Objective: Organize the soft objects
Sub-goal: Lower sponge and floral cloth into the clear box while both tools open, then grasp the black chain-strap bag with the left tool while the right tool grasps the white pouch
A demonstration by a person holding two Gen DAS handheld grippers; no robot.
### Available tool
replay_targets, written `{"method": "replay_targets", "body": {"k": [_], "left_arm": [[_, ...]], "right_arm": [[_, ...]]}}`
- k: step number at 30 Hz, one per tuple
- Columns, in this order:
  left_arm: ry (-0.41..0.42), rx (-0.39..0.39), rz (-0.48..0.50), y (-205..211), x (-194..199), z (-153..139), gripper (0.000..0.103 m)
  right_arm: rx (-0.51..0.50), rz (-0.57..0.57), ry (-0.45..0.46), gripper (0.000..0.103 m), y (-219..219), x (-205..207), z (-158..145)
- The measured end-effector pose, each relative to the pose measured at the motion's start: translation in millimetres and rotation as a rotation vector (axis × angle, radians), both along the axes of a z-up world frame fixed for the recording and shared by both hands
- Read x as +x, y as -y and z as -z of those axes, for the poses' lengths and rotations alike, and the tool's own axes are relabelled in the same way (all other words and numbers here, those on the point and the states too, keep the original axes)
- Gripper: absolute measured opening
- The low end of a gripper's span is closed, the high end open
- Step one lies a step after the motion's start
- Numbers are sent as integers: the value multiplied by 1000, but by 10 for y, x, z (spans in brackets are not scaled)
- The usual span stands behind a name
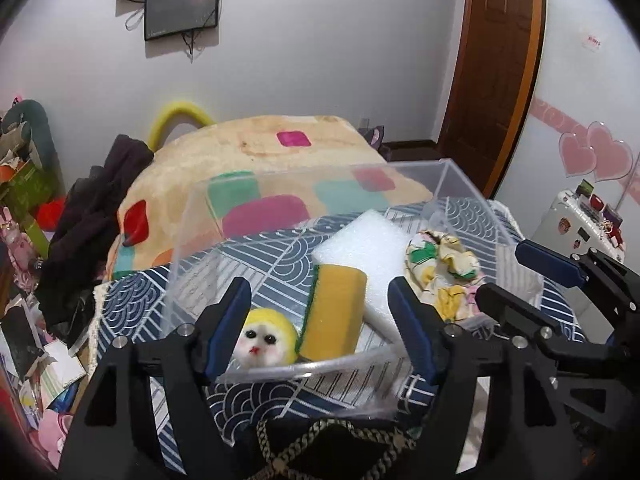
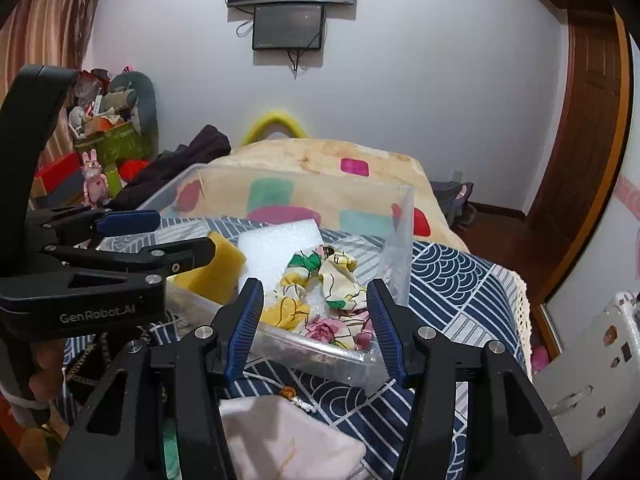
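A clear plastic box [image 1: 192, 248] [image 2: 320, 354] stands on a blue patterned cloth. In it lie a yellow-haired plush face [image 1: 266, 340], a yellow sponge [image 1: 334, 314] [image 2: 218, 268], a white foam block [image 1: 368, 244] [image 2: 276, 248] and a floral fabric scrunchie [image 1: 444, 268] [image 2: 324, 292]. My left gripper [image 1: 320, 328] is open and empty at the box's near wall, in front of the plush and sponge. My right gripper [image 2: 316, 328] is open and empty at the near wall in front of the scrunchie. A pale pink pouch [image 2: 288, 436] lies below it.
A black bag with gold braid [image 1: 320, 452] lies under the left gripper. A blanket with coloured squares [image 1: 256, 160] covers the bed behind the box. Dark clothes [image 1: 96, 208] pile at the left. A wooden door [image 1: 492, 64] and a white appliance [image 2: 592, 364] are at the right.
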State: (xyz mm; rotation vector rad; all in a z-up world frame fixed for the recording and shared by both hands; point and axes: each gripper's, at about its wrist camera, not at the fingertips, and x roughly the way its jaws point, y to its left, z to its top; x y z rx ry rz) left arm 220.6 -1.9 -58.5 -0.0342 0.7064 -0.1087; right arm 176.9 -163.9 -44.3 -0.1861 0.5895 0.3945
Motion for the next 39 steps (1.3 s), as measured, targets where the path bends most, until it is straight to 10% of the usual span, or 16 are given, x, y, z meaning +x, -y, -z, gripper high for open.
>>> {"method": "replay_targets", "body": {"k": [13, 36, 39], "left_arm": [[113, 6, -33, -129, -671, -298, 96], [-106, -54, -19, -11, -787, 649, 96], [-110, -87, -10, -39, -788, 694, 76]], "right_arm": [[75, 3, 83, 77, 120, -364, -278], [42, 13, -217, 96, 182, -427, 634], [38, 12, -236, 96, 179, -420, 686]]}}
